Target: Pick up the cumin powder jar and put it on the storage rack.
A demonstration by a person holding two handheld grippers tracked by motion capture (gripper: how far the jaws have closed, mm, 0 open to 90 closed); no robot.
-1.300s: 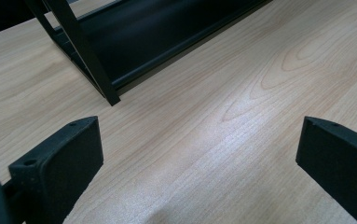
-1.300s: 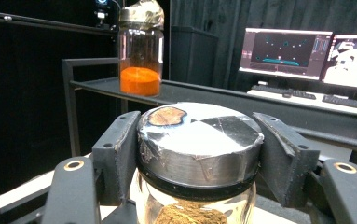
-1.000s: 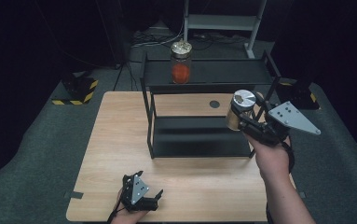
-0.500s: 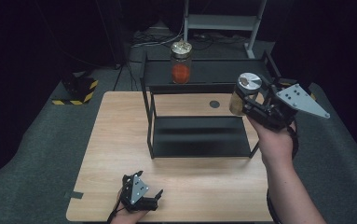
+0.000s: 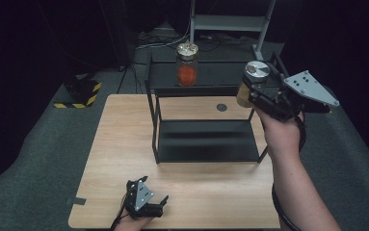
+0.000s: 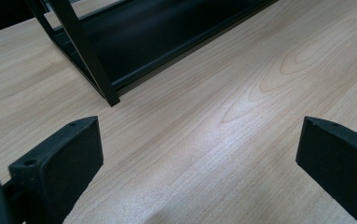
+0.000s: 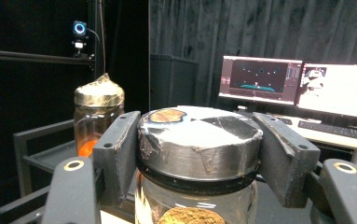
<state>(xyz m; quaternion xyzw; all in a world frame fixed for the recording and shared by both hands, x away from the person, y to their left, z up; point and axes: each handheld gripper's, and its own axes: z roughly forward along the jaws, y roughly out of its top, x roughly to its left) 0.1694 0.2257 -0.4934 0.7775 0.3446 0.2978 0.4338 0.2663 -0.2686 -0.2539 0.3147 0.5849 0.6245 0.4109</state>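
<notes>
At the table's near edge, about six o'clock, my left hand (image 5: 133, 220) rests low on the wood, holding my left gripper (image 5: 159, 204). Its two black jaws stand wide apart with nothing between them; in the left gripper view, bare pale woodgrain shows in the gap. The jaws are blocky, matte and flat-faced.

My right forearm (image 5: 297, 192) reaches up the table's right side, from five o'clock toward two o'clock. My right hand (image 5: 279, 130) is raised above the tabletop, carrying my right gripper (image 5: 252, 94) with its grey three-cornered plate (image 5: 311, 88) on top. Its jaws are closed on a silver-lidded jar (image 7: 198, 140), pressing either side of the lid. That jar is held in the air beside the right end of the rack's upper shelf.

I count two jars. The held one is clear glass with a round, crinkled foil-wrapped lid and something brown inside. The second, a gold-topped jar (image 5: 187, 64), stands upright at twelve o'clock on the upper shelf, with orange-red contents and a crumpled gold covering peaked at the top.

One black metal rack (image 5: 154, 120) stands at the table's centre, with thin square legs and two flat shelves. The wooden table (image 5: 114, 144) is one light, smooth rectangle. A small dark round disc (image 5: 221, 107) lies on it behind the rack.

Far off in the right gripper view, two lit monitors (image 7: 260, 79) glow at two o'clock.
</notes>
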